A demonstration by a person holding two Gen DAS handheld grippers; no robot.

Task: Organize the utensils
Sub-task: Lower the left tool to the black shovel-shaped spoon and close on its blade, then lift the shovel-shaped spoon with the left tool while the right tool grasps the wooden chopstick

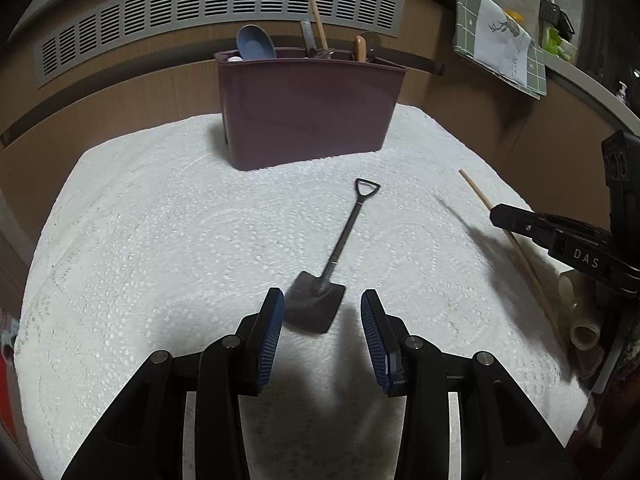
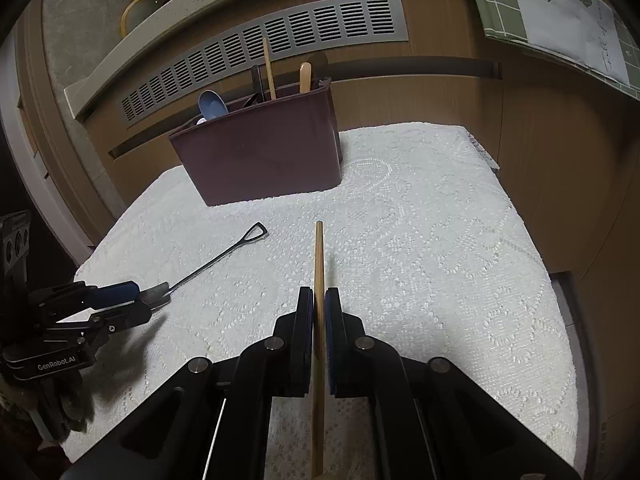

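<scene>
Left wrist view: a small dark shovel-shaped utensil lies flat on the white lace cloth, blade toward the camera, triangular handle loop pointing toward 12 o'clock. The left gripper stands released, its blue pads either side of the blade, the left one at the blade's edge; whether it touches cannot be told. From the right wrist view that same gripper appears at 9 o'clock with its fingertips at the blade, though overlap there makes contact uncertain.

Right wrist view: the right gripper is clenched on a thin wooden stick, which runs straight out toward 12 o'clock between the pads and also extends back under the gripper body. The stick's front end is above the cloth, well short of the holder.

At 12 o'clock stands a maroon utensil holder on the cloth's far part. Upright in it are a blue spoon, a wooden stick and a light wooden handle. Behind it runs a grey vent grille in a brown panel. At 2 o'clock hangs a green checked towel.
</scene>
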